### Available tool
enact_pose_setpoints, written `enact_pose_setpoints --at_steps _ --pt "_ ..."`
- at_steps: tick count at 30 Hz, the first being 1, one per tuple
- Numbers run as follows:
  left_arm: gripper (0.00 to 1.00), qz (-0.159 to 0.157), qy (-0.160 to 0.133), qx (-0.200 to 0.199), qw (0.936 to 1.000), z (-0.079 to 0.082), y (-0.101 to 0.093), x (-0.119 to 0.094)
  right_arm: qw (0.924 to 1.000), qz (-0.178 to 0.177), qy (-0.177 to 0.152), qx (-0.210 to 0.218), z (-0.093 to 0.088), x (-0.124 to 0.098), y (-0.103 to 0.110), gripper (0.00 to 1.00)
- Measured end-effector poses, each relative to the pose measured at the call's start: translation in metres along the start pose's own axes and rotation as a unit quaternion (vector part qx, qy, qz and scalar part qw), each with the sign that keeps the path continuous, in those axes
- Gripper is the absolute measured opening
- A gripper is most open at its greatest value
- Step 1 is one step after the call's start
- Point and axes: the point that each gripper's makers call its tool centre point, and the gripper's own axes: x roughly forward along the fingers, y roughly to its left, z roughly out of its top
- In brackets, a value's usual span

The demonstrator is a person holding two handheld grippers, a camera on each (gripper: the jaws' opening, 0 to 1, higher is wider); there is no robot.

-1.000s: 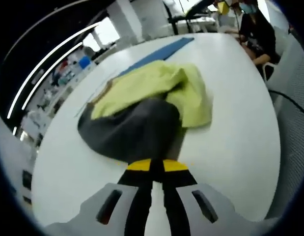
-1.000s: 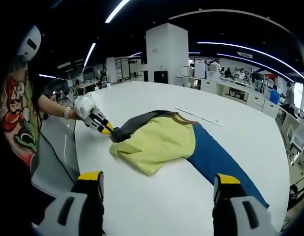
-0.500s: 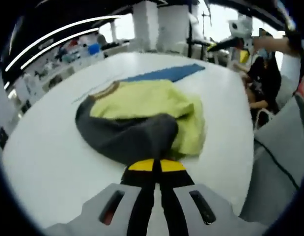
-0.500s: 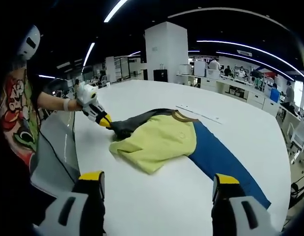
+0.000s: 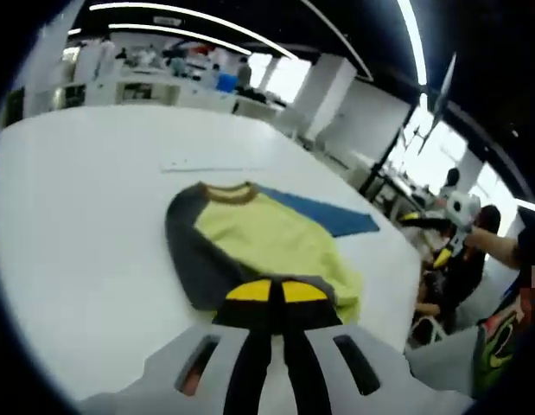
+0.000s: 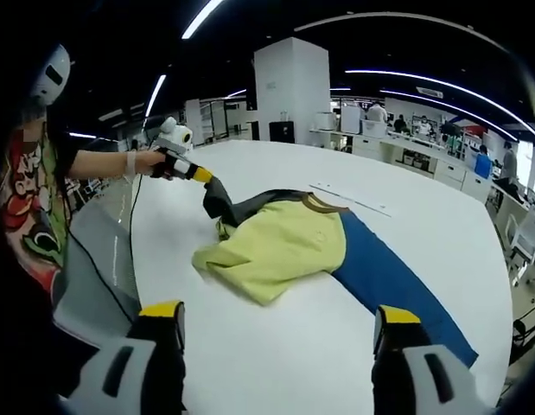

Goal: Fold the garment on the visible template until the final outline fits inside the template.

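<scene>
A yellow garment [image 6: 280,246] with grey sleeves and a brown collar [image 6: 319,206] lies crumpled on the white table [image 6: 267,363], partly over a blue template [image 6: 392,281]. My left gripper [image 6: 200,175], in a person's hand, is shut on the grey sleeve [image 6: 219,203] and holds it raised off the table. In the left gripper view its yellow-tipped jaws [image 5: 269,291] meet on the grey sleeve [image 5: 194,259], with the yellow body [image 5: 267,238] and the blue template [image 5: 328,216] beyond. My right gripper [image 6: 278,316] hovers open at the near table edge, apart from the garment.
A thin white strip [image 6: 349,201] lies on the table behind the collar. The person holding the grippers stands at the table's left edge [image 6: 34,199]. Office desks and a white pillar [image 6: 291,91] fill the background. My right gripper [image 5: 429,238] appears far right in the left gripper view.
My left gripper has risen and pulled the grey sleeve up off the table, stretching it above the garment. My right gripper has stayed still and open.
</scene>
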Motion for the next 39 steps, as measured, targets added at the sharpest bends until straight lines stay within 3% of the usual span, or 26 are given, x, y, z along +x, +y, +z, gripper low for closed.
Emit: enact_pose_setpoints --at_steps 4,10,18,25,31,35,39 --pt "0.00 0.011 0.009 -0.006 0.9999 0.002 0.016 0.014 1.0000 -0.002 0.000 0.003 -0.001 -0.001 -0.001 0.90" --pt "0.00 0.033 0.048 0.004 0.9983 -0.008 0.037 0.035 1.0000 -0.006 0.002 0.007 -0.003 -0.004 -0.002 0.90" --pt "0.00 0.043 0.075 0.042 0.9954 -0.010 0.048 0.059 0.9998 -0.011 0.003 0.016 -0.008 -0.007 -0.002 0.90" --pt "0.00 0.050 0.084 0.071 0.9926 -0.011 0.056 0.069 0.9995 -0.014 0.004 0.027 -0.013 -0.009 -0.001 0.90" --pt "0.01 0.047 0.074 0.084 0.9926 -0.007 0.053 0.066 0.9994 -0.015 0.001 0.030 -0.013 -0.009 -0.001 0.90" --pt "0.14 0.043 0.060 0.087 0.9935 -0.002 0.052 0.060 0.9994 -0.014 0.000 0.031 -0.012 -0.007 0.000 0.90" --pt "0.20 0.038 0.054 0.092 0.9936 0.000 0.051 0.054 0.9995 -0.013 -0.002 0.029 -0.010 -0.005 0.001 0.91"
